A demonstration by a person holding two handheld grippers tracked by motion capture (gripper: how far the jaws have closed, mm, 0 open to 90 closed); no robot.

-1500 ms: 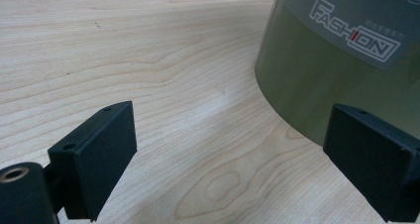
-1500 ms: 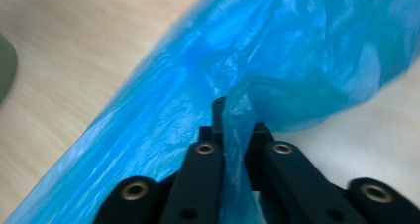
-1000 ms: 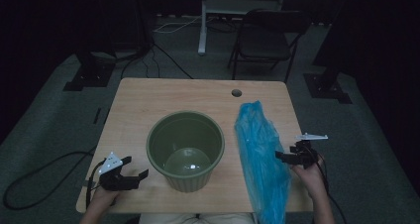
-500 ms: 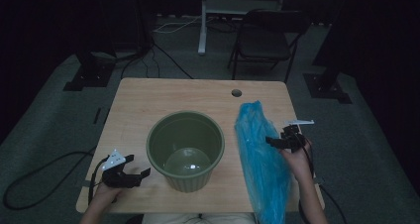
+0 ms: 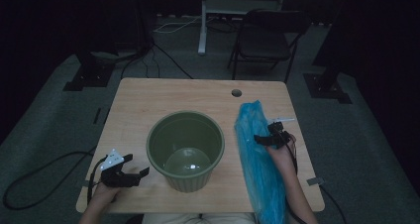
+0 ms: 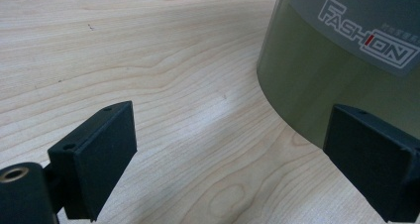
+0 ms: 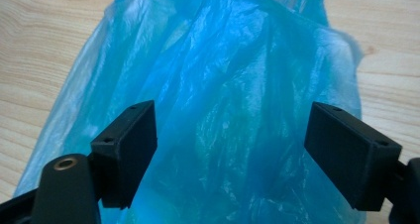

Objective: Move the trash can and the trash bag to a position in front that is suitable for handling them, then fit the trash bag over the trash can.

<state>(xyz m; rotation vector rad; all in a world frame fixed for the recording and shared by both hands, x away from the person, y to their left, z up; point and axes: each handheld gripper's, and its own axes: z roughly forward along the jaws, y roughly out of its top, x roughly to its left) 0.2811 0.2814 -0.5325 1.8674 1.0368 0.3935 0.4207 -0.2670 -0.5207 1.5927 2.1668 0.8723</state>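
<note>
A green plastic bin (image 5: 185,149) stands upright in the middle of the wooden table (image 5: 163,97); its wall with a printed label (image 6: 341,65) rises close by in the left gripper view. A long blue plastic bag (image 5: 257,159) lies flat on the right side of the table and runs off the front edge. My right gripper (image 5: 259,139) hovers open over the bag's upper part, and the blue film (image 7: 228,100) spreads between and beyond its jaws. My left gripper (image 5: 136,167) stands open at the front left, just beside the bin's base.
A round cable hole (image 5: 236,92) sits near the table's far edge. A folding chair (image 5: 267,35) and stand legs are on the floor behind the table. Cables (image 5: 29,184) trail on the floor at the left.
My right gripper has moved left and forward from the table's right edge onto the blue bag. The left gripper has shifted slightly toward the bin.
</note>
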